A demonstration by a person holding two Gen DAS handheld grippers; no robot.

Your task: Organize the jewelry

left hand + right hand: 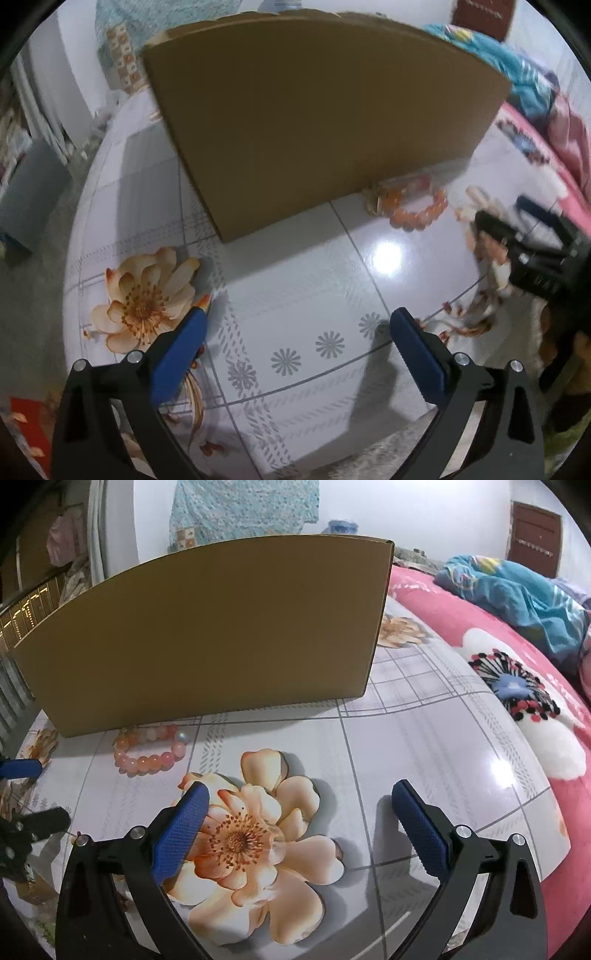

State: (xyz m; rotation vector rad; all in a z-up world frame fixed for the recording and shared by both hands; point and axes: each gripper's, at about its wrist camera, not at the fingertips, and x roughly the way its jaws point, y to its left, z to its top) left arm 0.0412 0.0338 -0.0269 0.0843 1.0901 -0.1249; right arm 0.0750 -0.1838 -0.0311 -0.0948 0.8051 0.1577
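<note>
On your flower-printed desk point(424, 716), left to right: left tongs point(299, 321), released, over bare surface; cardboard box point(207, 635), standing upright; orange bead bracelet point(147, 749), lying flat just at the box's front foot; right tongs point(301, 797), released, hovering above a printed peach flower point(251, 834); pink bed point(517, 686) alongside.

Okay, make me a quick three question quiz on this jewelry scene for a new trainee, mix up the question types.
1. True or false: the bead bracelet lies on the table beside the cardboard box.
2. Multiple choice: the left gripper is A) open and empty, B) shut on a bracelet, C) inside a box.
3. Fill in: the right gripper hovers over a printed ____ on the tablecloth.

Key: 1 true; 2 A; 3 flower.
</note>
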